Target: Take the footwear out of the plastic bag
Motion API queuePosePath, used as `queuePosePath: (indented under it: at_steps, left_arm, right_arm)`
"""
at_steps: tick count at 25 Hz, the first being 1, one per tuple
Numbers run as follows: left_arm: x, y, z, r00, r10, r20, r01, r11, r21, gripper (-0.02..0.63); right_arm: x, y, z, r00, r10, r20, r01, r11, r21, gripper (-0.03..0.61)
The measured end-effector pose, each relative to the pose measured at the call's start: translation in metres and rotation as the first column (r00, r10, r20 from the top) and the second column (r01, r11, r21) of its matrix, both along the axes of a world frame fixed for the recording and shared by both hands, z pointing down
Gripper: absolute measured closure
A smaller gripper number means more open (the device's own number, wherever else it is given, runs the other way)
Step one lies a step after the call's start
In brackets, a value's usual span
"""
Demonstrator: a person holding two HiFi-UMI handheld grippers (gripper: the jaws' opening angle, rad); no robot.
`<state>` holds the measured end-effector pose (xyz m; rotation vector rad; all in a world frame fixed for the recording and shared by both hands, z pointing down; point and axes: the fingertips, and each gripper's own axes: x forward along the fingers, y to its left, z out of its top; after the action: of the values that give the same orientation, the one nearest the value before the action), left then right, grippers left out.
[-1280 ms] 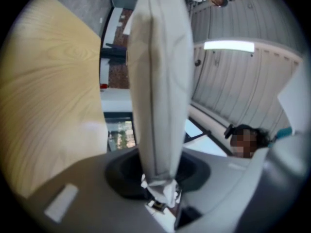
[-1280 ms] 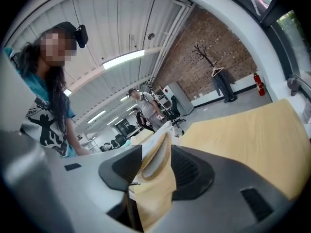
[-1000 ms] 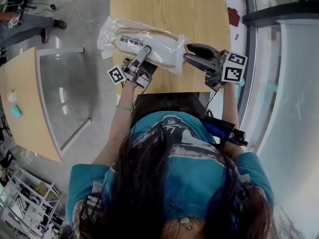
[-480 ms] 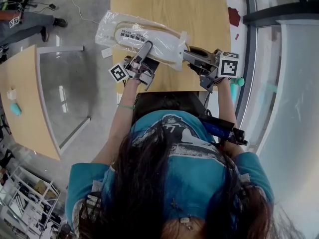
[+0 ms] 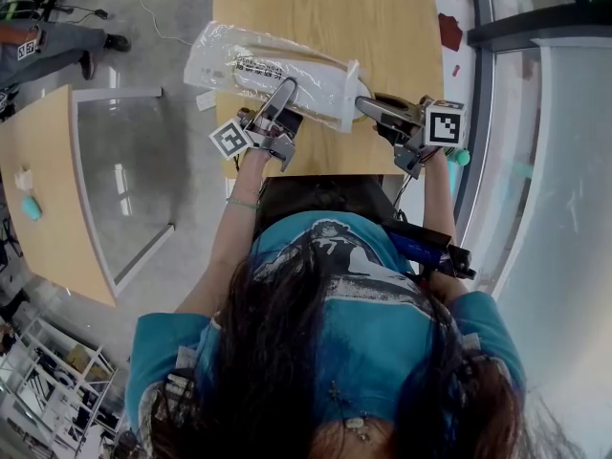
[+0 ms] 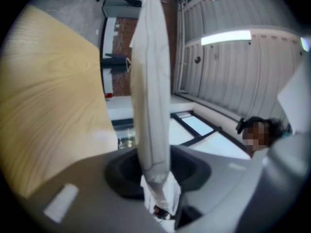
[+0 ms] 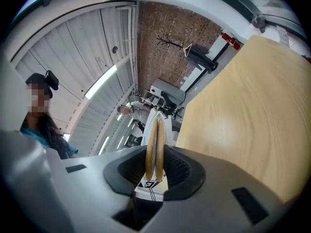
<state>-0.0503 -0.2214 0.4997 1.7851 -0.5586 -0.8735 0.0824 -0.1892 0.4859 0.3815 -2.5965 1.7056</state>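
Note:
A clear plastic bag (image 5: 277, 70) lies on the wooden table (image 5: 382, 27), with a pair of flat tan slippers (image 5: 251, 63) showing through it. My left gripper (image 5: 285, 94) is shut on the bag's near edge; in the left gripper view the white film (image 6: 151, 106) is pinched between the pads. My right gripper (image 5: 366, 106) is at the bag's open right end. Its jaws have just been closing, and the two thin soles (image 7: 155, 144) stand edge-on between the pads, which press on them.
A second wooden table (image 5: 48, 189) with a small teal object (image 5: 32, 207) stands to the left, beside a glass panel (image 5: 120, 189). Someone's legs (image 5: 48, 46) are on the floor at upper left. A window frame (image 5: 483, 94) runs along the right.
My right gripper has moved left to the bag's open end and its jaws have closed on the slipper ends. The bag has shifted slightly away from me. The left gripper has rolled a little.

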Motion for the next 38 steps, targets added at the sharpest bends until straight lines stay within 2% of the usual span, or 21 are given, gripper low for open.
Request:
queuePosePath:
  at_steps: [8, 13, 18, 22, 26, 28, 30, 32, 33, 34, 38]
  left_arm:
    - [0.005, -0.008, 0.026, 0.985, 0.035, 0.171, -0.028, 0.999, -0.045, 0.5]
    - [0.007, -0.019, 0.036, 0.969, 0.058, 0.24, -0.044, 0.997, -0.065, 0.5]
    - [0.002, -0.03, 0.045, 0.96, 0.052, 0.276, -0.03, 0.996, -0.081, 0.499]
    - [-0.002, -0.034, 0.056, 0.951, 0.05, 0.306, -0.027, 0.996, -0.079, 0.499]
    - [-0.011, -0.041, 0.068, 0.949, 0.022, 0.314, 0.017, 0.993, -0.12, 0.497]
    - [-0.017, -0.044, 0.07, 0.938, 0.006, 0.346, 0.044, 0.99, -0.136, 0.495]
    - [-0.034, -0.047, 0.08, 0.9, -0.042, 0.433, 0.127, 0.977, -0.169, 0.495]
    - [-0.063, -0.05, 0.097, 0.817, -0.097, 0.568, 0.254, 0.945, -0.204, 0.584]
    - [-0.074, -0.051, 0.103, 0.777, -0.108, 0.62, 0.295, 0.933, -0.207, 0.608]
    - [-0.081, -0.051, 0.105, 0.751, -0.106, 0.652, 0.307, 0.93, -0.203, 0.614]
    - [-0.087, -0.056, 0.104, 0.689, -0.077, 0.72, 0.281, 0.945, -0.168, 0.615]
  right_arm:
    - [0.03, 0.005, 0.019, 0.995, 0.019, -0.096, -0.021, 1.0, -0.017, 0.486]
    - [0.043, 0.002, 0.026, 0.988, 0.043, -0.146, -0.045, 0.999, -0.01, 0.486]
    - [0.039, 0.001, 0.018, 0.991, 0.059, -0.122, -0.061, 0.998, -0.018, 0.486]
    - [0.049, 0.003, 0.024, 0.988, 0.074, -0.138, -0.078, 0.997, -0.023, 0.486]
    - [0.057, 0.003, 0.033, 0.982, 0.094, -0.163, -0.102, 0.994, -0.039, 0.486]
    - [0.055, 0.001, 0.031, 0.982, 0.09, -0.168, -0.095, 0.995, -0.027, 0.486]
    - [0.059, 0.0, 0.035, 0.975, 0.103, -0.196, -0.112, 0.993, -0.033, 0.486]
    - [0.066, 0.0, 0.042, 0.964, 0.117, -0.238, -0.129, 0.991, -0.038, 0.486]
    - [0.069, 0.0, 0.045, 0.959, 0.117, -0.259, -0.132, 0.991, -0.038, 0.486]
    - [0.073, 0.0, 0.047, 0.953, 0.114, -0.28, -0.13, 0.991, -0.038, 0.486]
    - [0.077, 0.001, 0.053, 0.938, 0.107, -0.331, -0.124, 0.992, -0.03, 0.486]
